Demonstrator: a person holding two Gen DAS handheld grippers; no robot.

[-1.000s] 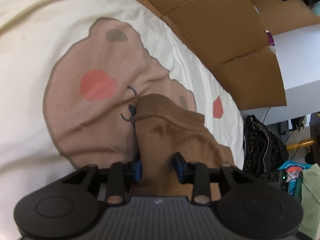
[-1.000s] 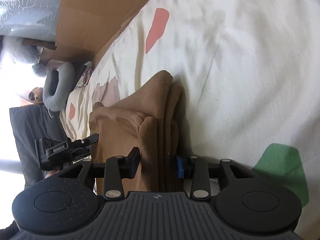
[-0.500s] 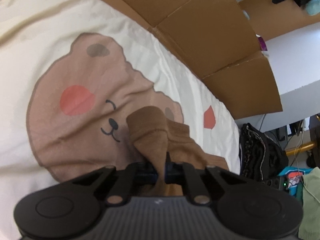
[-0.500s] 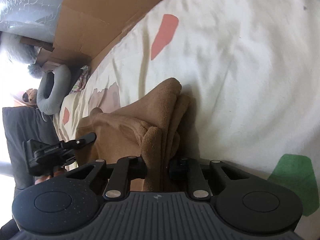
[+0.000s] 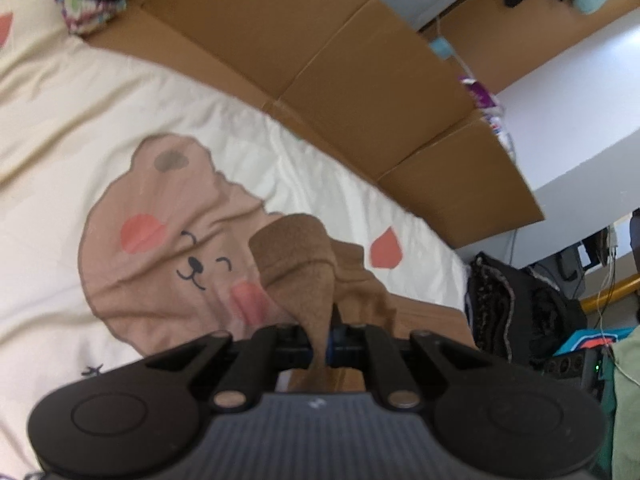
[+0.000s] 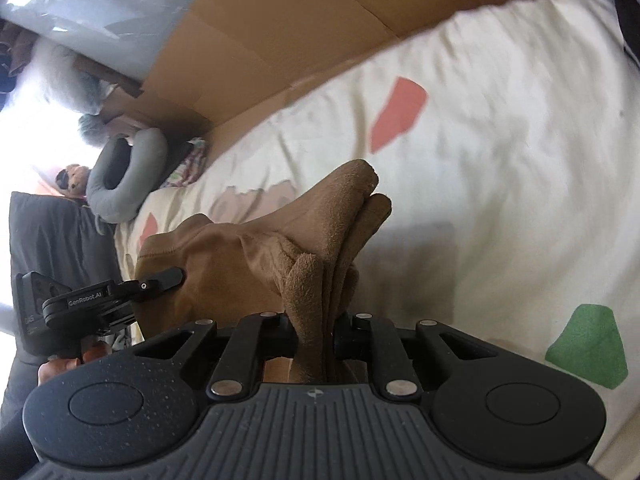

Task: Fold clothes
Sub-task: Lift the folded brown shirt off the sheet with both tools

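Both the left gripper (image 5: pixel 320 344) and right gripper (image 6: pixel 316 336) pinch the brown garment (image 6: pixel 248 256) at frame centre, above the bed (image 6: pixel 500 160).

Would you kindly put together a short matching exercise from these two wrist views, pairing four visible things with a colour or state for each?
Things:
1. brown garment
2. neck pillow
3. bedspread
4. cardboard panels

Descriptions:
A. grey, lying at the far end of the bed
B. cream, printed with a bear face and coloured patches
C. pinched by both the left gripper and the right gripper
D. tan, standing along the bed's edge

Pairs: 1-C, 2-A, 3-B, 4-D
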